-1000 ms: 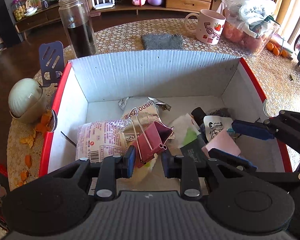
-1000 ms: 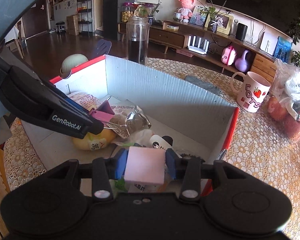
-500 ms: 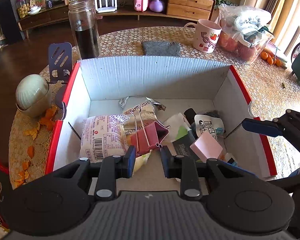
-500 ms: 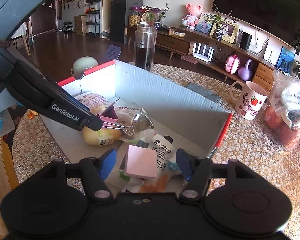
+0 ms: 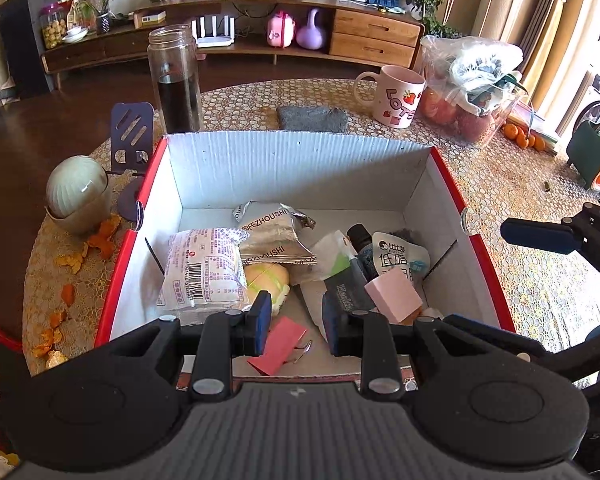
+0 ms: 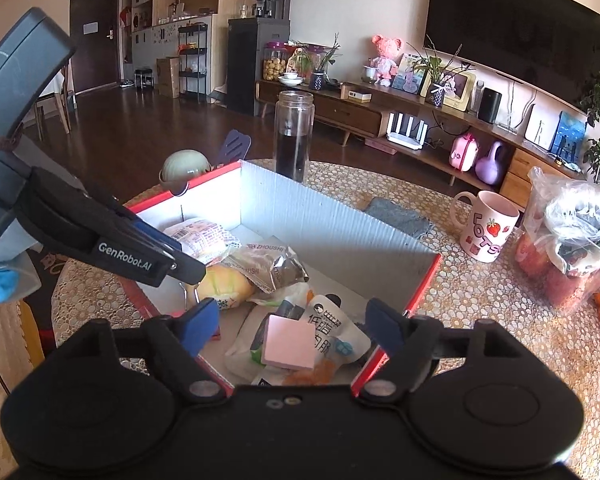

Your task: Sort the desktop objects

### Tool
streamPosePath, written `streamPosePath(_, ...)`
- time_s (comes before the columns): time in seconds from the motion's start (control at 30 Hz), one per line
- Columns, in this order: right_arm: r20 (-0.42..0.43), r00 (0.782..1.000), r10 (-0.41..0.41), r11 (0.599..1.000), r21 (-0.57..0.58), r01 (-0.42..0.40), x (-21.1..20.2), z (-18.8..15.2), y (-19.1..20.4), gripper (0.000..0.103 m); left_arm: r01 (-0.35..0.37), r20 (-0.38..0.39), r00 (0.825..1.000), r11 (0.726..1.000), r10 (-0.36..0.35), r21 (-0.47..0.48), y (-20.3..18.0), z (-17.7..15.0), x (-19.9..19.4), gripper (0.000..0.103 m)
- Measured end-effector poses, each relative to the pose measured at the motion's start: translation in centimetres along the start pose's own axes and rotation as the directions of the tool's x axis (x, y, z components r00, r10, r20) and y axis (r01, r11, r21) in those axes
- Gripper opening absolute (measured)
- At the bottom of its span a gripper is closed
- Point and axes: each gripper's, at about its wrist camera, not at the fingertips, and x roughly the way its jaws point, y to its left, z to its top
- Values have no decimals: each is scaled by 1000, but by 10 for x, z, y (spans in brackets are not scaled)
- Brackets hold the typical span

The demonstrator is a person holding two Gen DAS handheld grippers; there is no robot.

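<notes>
Left wrist view: left gripper (image 5: 296, 326) parted, empty, over red-rimmed white corrugated box (image 5: 292, 164); red binder clip (image 5: 277, 345) lies on the floor beneath. Right gripper (image 6: 292, 328) spread wide, empty, above pink rectangular block (image 6: 289, 342) resting on packets.

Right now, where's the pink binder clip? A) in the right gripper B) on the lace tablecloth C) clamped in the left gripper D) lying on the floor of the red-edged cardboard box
D: the pink binder clip lies loose on the box floor, below the open left gripper; the right gripper is open and empty.
</notes>
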Motion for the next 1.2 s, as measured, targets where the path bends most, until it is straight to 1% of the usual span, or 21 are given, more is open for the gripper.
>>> streamPosePath(0.13,17,1000,14,1000,0,-14,-10,-1,-1,86,-28,32,999,1000,28,0,-3,-5,-9,26)
streamPosePath(0.23,41,999,12,1000,-20,-12,-19,-4,1,91,-26,57,998,1000,26,-9,-5,-9,-17,26)
streamPosePath(0.3,55,998,19,999,-28,-17,-25,-5,1,92,-23,68,997,1000,23,-9,-7,-11,-21,27)
streamPosePath(0.37,65,997,30,999,-28,-28,-30,-6,2,94,-26,78,997,1000,26,-7,-9,-14,-25,36)
streamPosePath(0.4,71,997,34,999,-26,-32,-33,-7,3,95,-28,89,996,1000,28,-6,-10,-16,-27,54)
streamPosePath(0.43,76,996,37,999,-25,-35,-35,-8,3,96,-30,106,994,1000,30,-3,-12,-18,-30,69)
streamPosePath(0.47,82,996,40,999,-23,-38,-37,-8,3,97,-36,120,992,999,36,1,-13,-20,-33,72)
streamPosePath(0.6,99,994,45,999,-14,-44,-44,-9,3,97,-59,134,989,998,56,14,-19,-25,-39,72)
streamPosePath(0.67,105,993,46,999,-5,-46,-47,-10,1,97,-66,141,988,998,64,14,-20,-27,-42,78)
streamPosePath(0.7,109,993,47,999,1,-47,-49,-10,0,97,-71,145,987,997,68,14,-21,-28,-43,82)
streamPosePath(0.77,112,993,48,999,12,-50,-52,-11,-2,99,-76,152,986,997,73,16,-23,-31,-45,85)
streamPosePath(0.87,120,991,50,998,32,-54,-57,-15,-5,101,-79,154,985,997,74,24,-26,-35,-47,93)
streamPosePath(0.93,126,991,50,997,44,-56,-60,-17,-8,103,-83,159,984,996,77,33,-30,-38,-48,101)
streamPosePath(1.1,139,989,56,994,81,-68,-69,-23,-13,103,-87,170,982,995,79,43,-41,-47,-53,102)
streamPosePath(1.2,146,987,60,992,97,-75,-75,-27,-15,103,-108,192,977,993,97,47,-48,-54,-58,102)
